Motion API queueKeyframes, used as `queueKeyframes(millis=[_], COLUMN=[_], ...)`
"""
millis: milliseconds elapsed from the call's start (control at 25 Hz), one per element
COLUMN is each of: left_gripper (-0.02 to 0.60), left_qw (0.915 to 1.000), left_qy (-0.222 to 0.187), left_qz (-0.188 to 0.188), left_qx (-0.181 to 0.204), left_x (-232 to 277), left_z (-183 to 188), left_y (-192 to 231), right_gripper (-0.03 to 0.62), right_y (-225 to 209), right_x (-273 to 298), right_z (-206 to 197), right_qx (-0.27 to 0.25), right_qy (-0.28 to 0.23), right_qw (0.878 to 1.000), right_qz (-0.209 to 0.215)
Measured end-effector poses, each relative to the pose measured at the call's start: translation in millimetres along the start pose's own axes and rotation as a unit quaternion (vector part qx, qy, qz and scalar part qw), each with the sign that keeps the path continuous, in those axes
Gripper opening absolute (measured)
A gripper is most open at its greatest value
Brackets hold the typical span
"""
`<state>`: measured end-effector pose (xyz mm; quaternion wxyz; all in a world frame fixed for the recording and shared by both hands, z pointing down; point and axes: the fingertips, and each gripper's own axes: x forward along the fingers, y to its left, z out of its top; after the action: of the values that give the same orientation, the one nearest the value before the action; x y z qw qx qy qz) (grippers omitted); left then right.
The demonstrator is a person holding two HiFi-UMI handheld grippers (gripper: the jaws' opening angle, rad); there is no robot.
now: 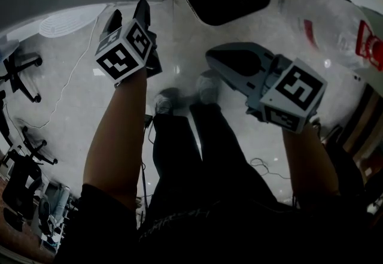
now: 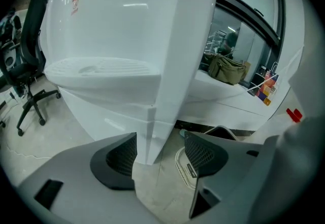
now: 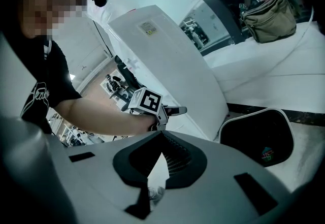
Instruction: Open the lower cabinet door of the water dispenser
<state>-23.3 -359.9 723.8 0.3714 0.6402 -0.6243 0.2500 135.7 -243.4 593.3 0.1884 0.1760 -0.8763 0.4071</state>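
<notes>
Floor; dispenser corner between left jaws.

Black tee, black trousers, two matching grey grippers

Person's wearing a black short-sleeved T-shirt with pale lettering on the chest, black trousers and pale trainers. The grey plastic left gripper and grey plastic right gripper look identical: smooth moulded shells, black ribbed pads lining the jaws, dark rectangular slots in the shell, plus a white cube with black square markers on each.
</notes>
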Motion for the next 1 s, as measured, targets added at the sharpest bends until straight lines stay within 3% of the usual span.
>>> queueKeyframes(millis=[280,560,1000], left_gripper=[0.275,0.244,0.206], left_qw=[0.9986,0.9971,0.9964], left_qy=[-0.029,-0.036,-0.038], left_qz=[0.020,0.049,0.063], left_qx=[-0.040,-0.046,-0.042], left_x=[3.2,1.9,-3.8], left_z=[11.7,10.3,8.2], left_y=[3.0,11.4,11.9], right_gripper=[0.012,0.012,0.012], right_y=[0.4,0.7,-1.1], right_x=[0.7,0.5,0.2], right_z=[-3.3,-1.5,-0.4], right_qx=[-0.002,-0.003,-0.010], right_qy=[0.005,0.005,0.000], right_qw=[1.000,1.000,1.000], right_qz=[0.006,0.004,0.002])
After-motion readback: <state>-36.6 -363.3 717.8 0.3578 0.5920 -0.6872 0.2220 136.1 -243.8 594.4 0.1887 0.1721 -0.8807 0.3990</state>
